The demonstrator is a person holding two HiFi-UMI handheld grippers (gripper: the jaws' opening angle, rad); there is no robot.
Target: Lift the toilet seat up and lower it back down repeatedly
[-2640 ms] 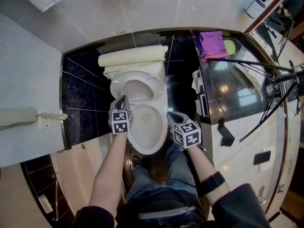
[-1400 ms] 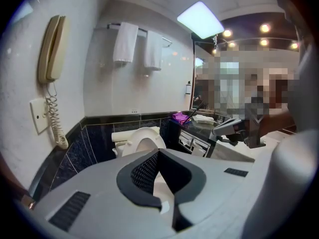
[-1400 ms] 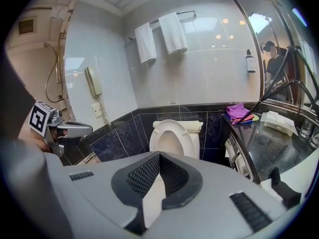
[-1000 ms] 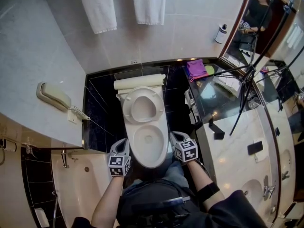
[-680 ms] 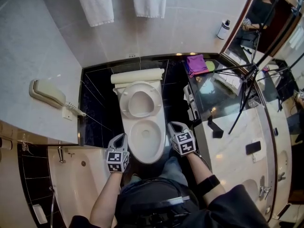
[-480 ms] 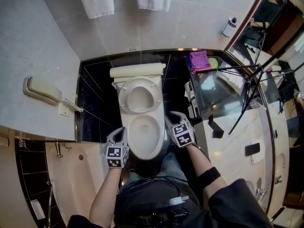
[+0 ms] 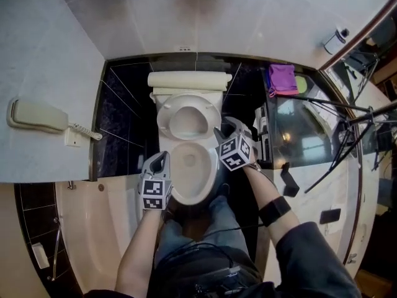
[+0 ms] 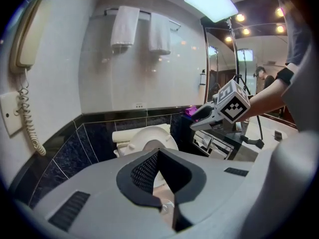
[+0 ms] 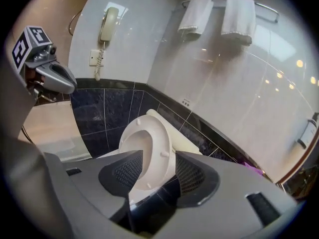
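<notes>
The white toilet seat (image 7: 187, 119) stands raised, leaning back toward the cream tank (image 7: 189, 79), with the bowl (image 7: 193, 169) bare below it. My right gripper (image 7: 226, 128) is at the seat's right edge. In the right gripper view its jaws are opening (image 9: 158, 166), with the raised seat (image 9: 148, 146) between the pads, which do not press on it. My left gripper (image 7: 160, 161) hovers by the bowl's left front rim. In the left gripper view its fingertips meet (image 8: 158, 153) and nothing is held. That view also shows the right gripper (image 8: 219, 108).
A wall phone (image 7: 37, 115) with a coiled cord hangs at the left. A dark counter (image 7: 298, 126) with a pink cloth (image 7: 282, 78) stands right of the toilet, and tripod legs (image 7: 347, 104) cross over it. A bathtub (image 7: 115, 228) lies at the lower left. Towels (image 9: 197, 14) hang above.
My right gripper has moved forward from the bowl's front right up to the raised seat's right edge. The left gripper has stayed by the bowl's left front. The seat has stayed raised.
</notes>
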